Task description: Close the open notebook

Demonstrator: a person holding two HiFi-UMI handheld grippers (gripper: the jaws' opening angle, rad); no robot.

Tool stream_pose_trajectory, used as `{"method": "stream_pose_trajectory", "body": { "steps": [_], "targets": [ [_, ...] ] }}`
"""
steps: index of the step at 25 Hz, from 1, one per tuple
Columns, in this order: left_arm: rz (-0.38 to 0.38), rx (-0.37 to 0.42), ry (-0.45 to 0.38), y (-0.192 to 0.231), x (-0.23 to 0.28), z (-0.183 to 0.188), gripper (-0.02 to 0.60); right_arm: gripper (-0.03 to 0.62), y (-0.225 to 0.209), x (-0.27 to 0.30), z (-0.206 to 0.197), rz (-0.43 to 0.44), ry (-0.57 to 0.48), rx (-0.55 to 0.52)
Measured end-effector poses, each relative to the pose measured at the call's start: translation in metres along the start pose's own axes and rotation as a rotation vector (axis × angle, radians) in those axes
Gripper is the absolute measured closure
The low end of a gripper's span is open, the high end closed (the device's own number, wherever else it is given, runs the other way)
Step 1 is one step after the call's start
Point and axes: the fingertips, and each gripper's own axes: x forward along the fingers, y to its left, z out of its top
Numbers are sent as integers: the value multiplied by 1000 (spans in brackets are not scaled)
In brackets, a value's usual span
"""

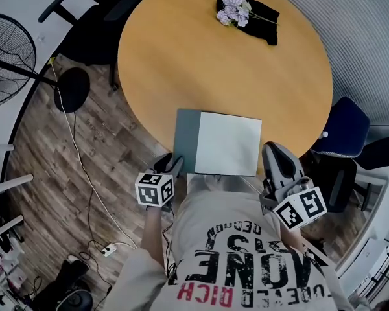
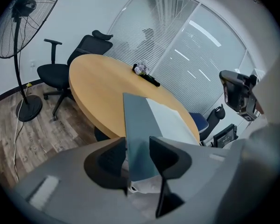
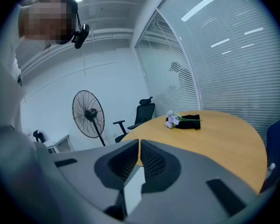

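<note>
The notebook lies open at the near edge of the round wooden table [image 1: 201, 63]. Its white page [image 1: 228, 143] faces up, and the grey cover [image 1: 186, 138] shows as a narrow strip along the page's left side. My left gripper [image 1: 172, 165] is at the notebook's near left corner. In the left gripper view its jaws [image 2: 138, 141] stand open with the near end of the grey cover [image 2: 135, 120] in the gap, and the pads do not press on it. My right gripper [image 1: 275, 153] hangs just right of the notebook. Its jaws [image 3: 139, 143] are shut, tips together.
At the table's far side, purple flowers [image 1: 233, 10] lie on a black cloth [image 1: 262, 15]. A black office chair [image 1: 97, 24] and a standing fan [image 1: 6, 50] are at the left, with a blue chair [image 1: 343, 125] at the right. Cables run over the wooden floor [image 1: 84, 173].
</note>
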Motion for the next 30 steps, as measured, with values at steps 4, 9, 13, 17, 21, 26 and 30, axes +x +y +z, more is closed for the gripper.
{"method": "stream_pose_trajectory", "body": {
  "steps": [4,9,13,17,21,26,30],
  "targets": [
    [-6,-17,22,4,8,-7,414,574,-1,2,-1,2,8,4],
    [-53,-50,37,5,15,-9,417,574,-4,7,-3,-6,14,9],
    [-81,-61,50,5,15,-10,419,574,-1,11,-3,-7,14,7],
    [-77,-74,52,6,14,-11,426,574,0,12,-2,-8,11,5],
    [-60,-86,65,4,12,-11,454,574,-2,11,-2,-16,7,-2],
    [-30,-56,75,4,10,-9,478,574,-1,10,-2,-16,-2,17],
    [-8,-25,77,3,3,-10,529,574,2,5,-3,-20,-10,16]
  ]
}}
